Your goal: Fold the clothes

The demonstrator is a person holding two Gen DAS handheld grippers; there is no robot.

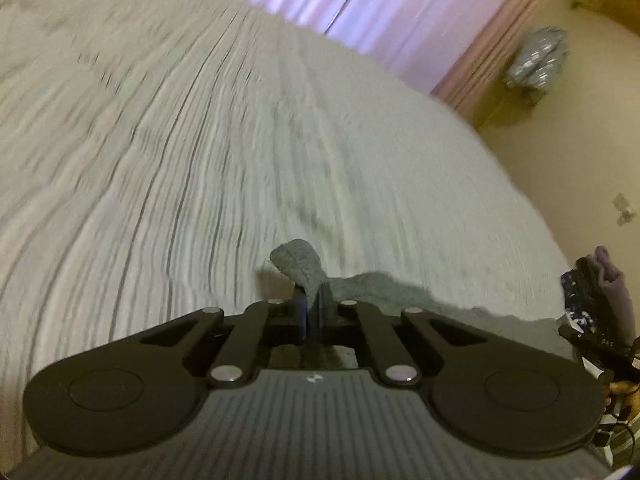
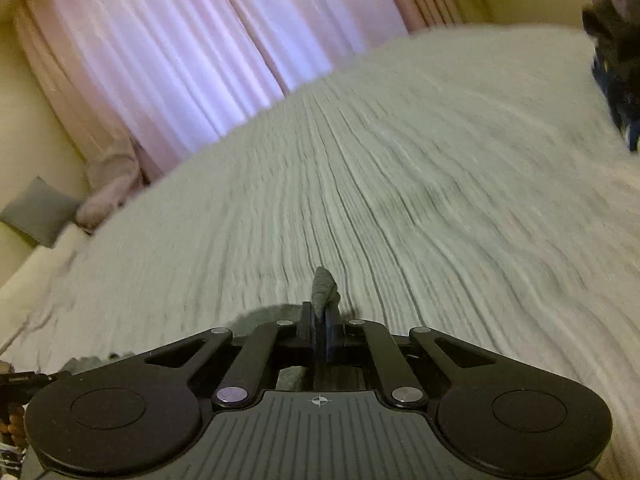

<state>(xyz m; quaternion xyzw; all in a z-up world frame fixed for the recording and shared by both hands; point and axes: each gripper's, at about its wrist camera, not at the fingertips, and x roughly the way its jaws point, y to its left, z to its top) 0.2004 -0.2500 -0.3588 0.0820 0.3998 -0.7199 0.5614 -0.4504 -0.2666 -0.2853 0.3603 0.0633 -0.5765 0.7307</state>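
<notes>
A grey garment [image 1: 384, 288] hangs between my two grippers above the bed. My left gripper [image 1: 314, 300] is shut on one pinched corner of it, and a grey tuft sticks out past the fingertips. The cloth's edge runs off to the right in the left wrist view. My right gripper [image 2: 320, 312] is shut on another corner of the grey garment [image 2: 323, 286], with a narrow tuft poking out. More grey cloth shows to the lower left under this gripper. Both views are blurred by motion.
A bed with a white ribbed cover [image 1: 240, 140] fills both views [image 2: 400, 180]. Pink curtains [image 2: 180, 48] hang behind it. A pile of dark clothes [image 2: 616, 60] lies at the right edge of the bed. A grey cushion [image 2: 38, 212] sits at the left.
</notes>
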